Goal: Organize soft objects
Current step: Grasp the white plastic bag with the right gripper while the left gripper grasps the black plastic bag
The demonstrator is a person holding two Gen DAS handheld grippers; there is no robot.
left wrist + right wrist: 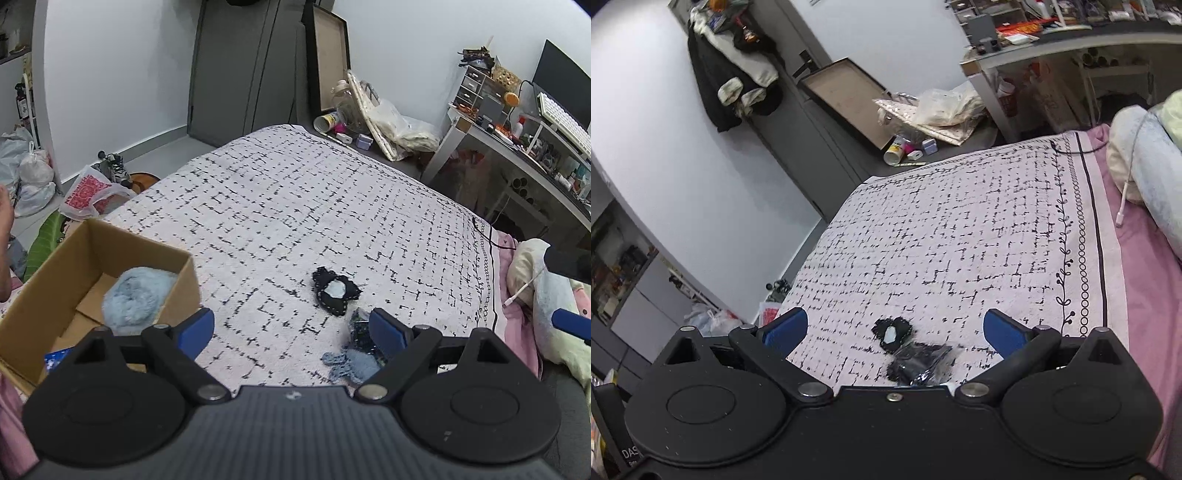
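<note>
A small black fabric piece with a pale patch [335, 291] [892, 334] lies on the white, black-dashed bedspread [295, 206] [960, 236]. A dark shiny packet [360, 330] [919, 363] lies just nearer, and a pale blue crocheted piece [352, 363] nearer still. A fluffy light-blue soft thing [136, 297] sits inside the cardboard box [55, 273] at the left. My left gripper [291, 330] stands open over the bedspread, its right finger above the packet. My right gripper [894, 332] is open too, with the black piece and packet lying below between its fingers, untouched.
A pillow and pale blanket [546, 291] [1145, 166] with a white cable lie at the bed's right side. Bags and a shoe [96, 192] crowd the floor on the left. A cluttered desk [517, 147] stands beyond the bed, a framed board [846, 99] leans on the wardrobe.
</note>
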